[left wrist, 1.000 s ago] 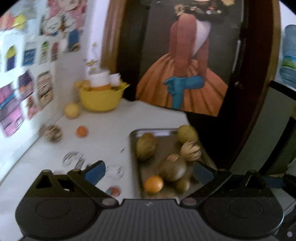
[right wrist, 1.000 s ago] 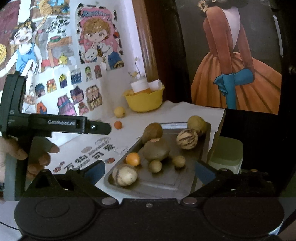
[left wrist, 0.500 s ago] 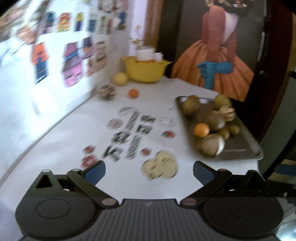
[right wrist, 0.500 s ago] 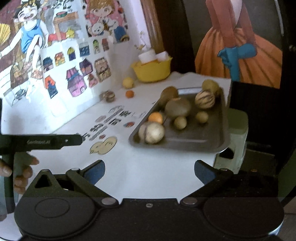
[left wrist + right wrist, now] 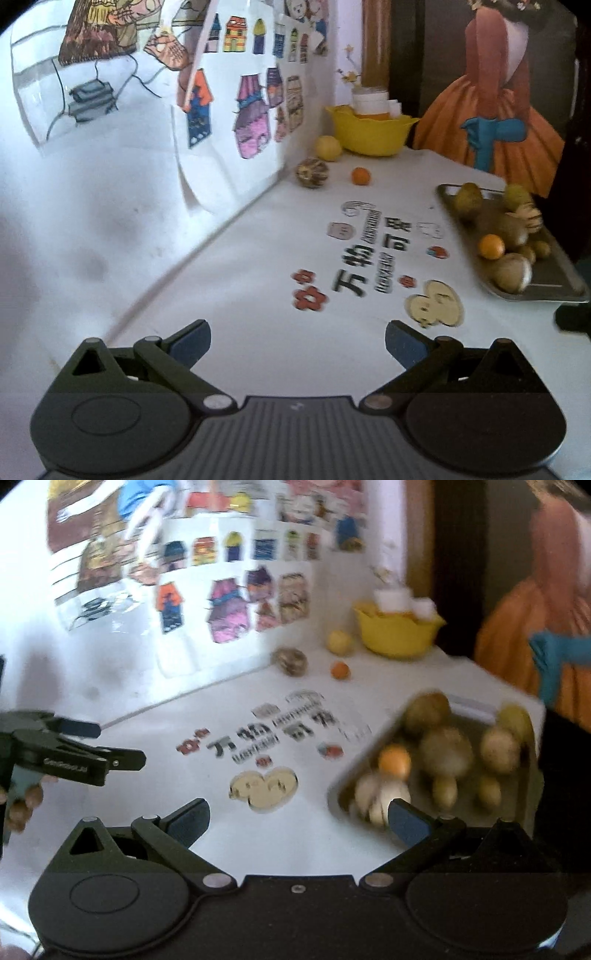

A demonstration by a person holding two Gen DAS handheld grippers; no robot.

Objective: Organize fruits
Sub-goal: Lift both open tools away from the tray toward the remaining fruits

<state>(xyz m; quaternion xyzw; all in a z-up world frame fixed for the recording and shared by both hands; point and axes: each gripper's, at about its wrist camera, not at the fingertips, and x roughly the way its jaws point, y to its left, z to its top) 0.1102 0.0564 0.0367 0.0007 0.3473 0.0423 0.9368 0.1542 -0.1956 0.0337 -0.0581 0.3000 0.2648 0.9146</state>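
While both grippers had been close over the tray (image 5: pixel 554 288) a second before, they had since drawn back along the white table (image 5: pixel 280 354), so the printed stickers now lay between them and the fruit. The left gripper (image 5: pixel 297 341) hung with its jaws spread wide and nothing between them; the right gripper (image 5: pixel 298 821) was just as released and empty. To my eye that meant a stretch of the sorting was done and the person was lining up for a new reach.

Most of the fruit sat piled in the tray at the table's right edge, a small orange (image 5: pixel 491 246) among the brown and striped ones. Three pieces remained loose at the far end, near the yellow bowl (image 5: pixel 373 134): a yellow fruit (image 5: pixel 328 148), a mottled brown fruit (image 5: pixel 312 172) and a second little orange (image 5: pixel 360 176), which I judged were next to be gathered.

The right wrist view was smeared by motion, so the tray's fruit there showed only as soft blobs. The tray's far corner was cut off in the left view, and I could not tell what the bowl held beyond pale cups.
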